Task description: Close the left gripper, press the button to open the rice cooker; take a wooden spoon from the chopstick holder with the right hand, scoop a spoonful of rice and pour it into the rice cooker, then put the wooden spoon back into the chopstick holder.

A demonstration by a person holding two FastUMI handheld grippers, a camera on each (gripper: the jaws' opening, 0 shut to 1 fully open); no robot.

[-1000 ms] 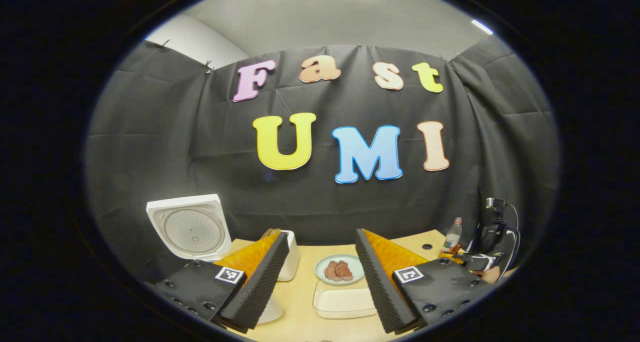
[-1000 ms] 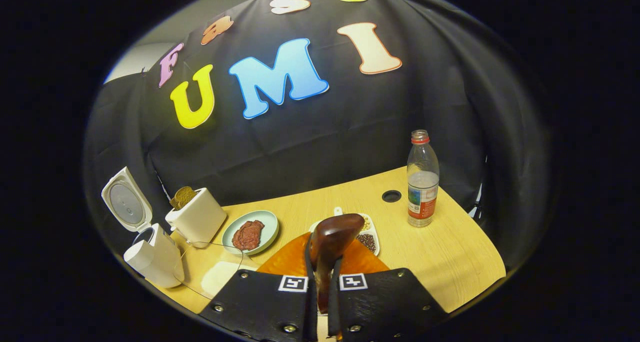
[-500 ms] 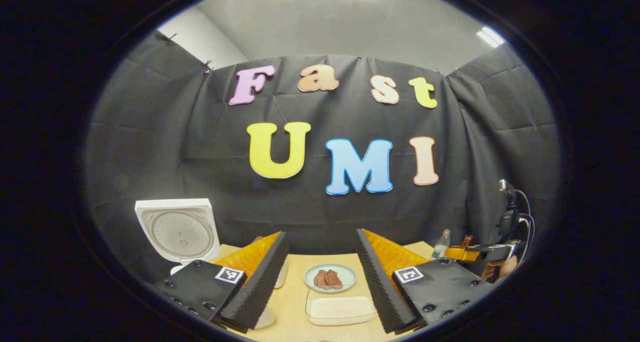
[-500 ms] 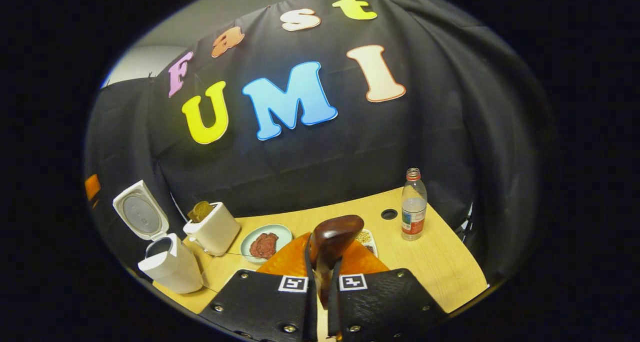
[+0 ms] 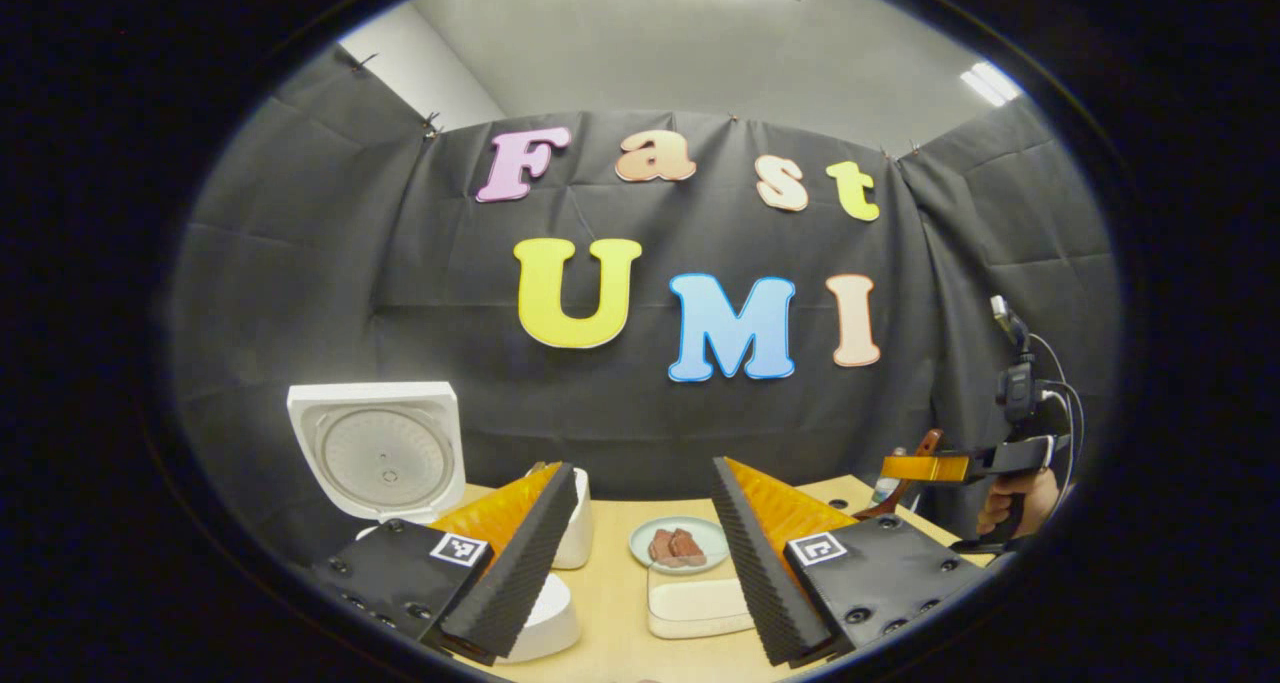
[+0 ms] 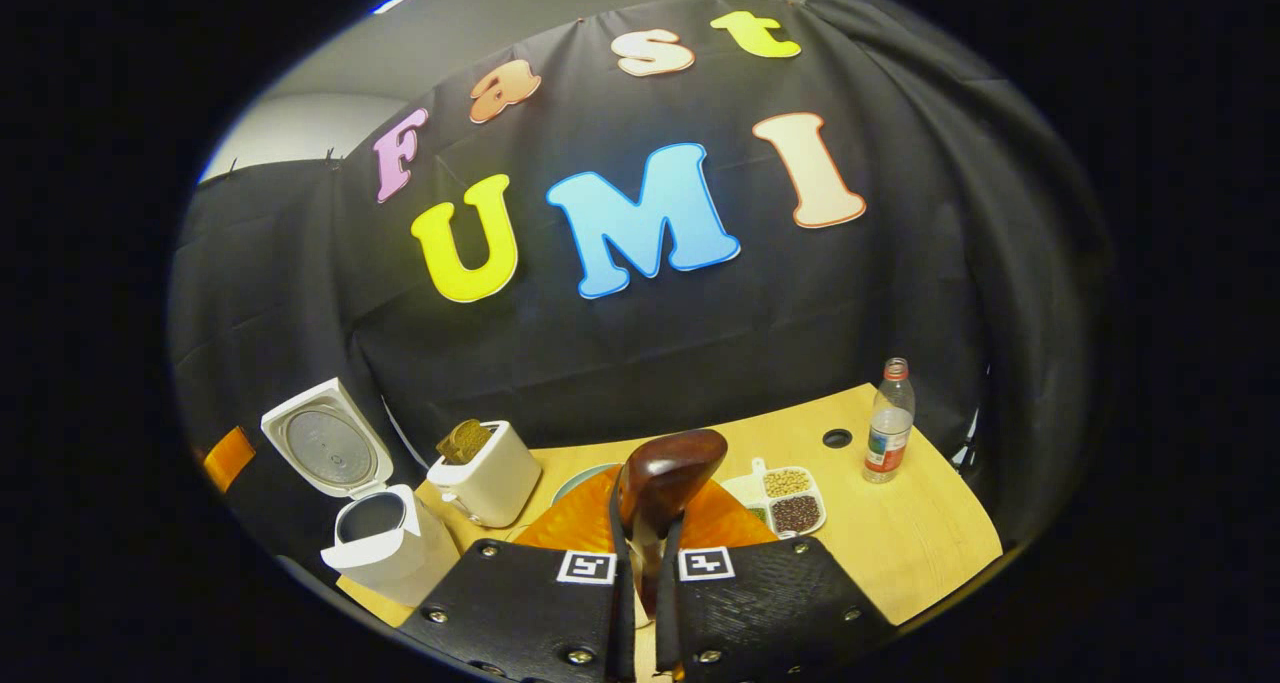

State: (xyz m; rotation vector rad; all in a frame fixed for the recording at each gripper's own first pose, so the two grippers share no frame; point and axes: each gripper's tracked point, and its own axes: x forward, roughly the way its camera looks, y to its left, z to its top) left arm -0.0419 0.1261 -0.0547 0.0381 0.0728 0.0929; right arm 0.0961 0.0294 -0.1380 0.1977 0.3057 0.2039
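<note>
In the right gripper view, our right gripper (image 6: 640, 573) has its 2 fingers clamped on the handle of the wooden spoon (image 6: 665, 478), whose dark bowl stands up just above them. Beyond it on the table (image 6: 920, 533) sit the rice cooker (image 6: 385, 548) with its lid (image 6: 325, 453) raised, a white toaster (image 6: 490, 473) holding a slice of bread, a divided dish (image 6: 790, 493) of grains and a water bottle (image 6: 887, 421) near the far edge.

In the left gripper view, our left gripper (image 5: 645, 563) holds its fingers wide apart with nothing between them. The cooker lid (image 5: 378, 453) stands open to the left, a plate (image 5: 680, 543) of meat lies ahead with a white tray (image 5: 695, 603) just in front of it, and a hand (image 5: 1010, 503) holds the other gripper at far right, well above the table.
</note>
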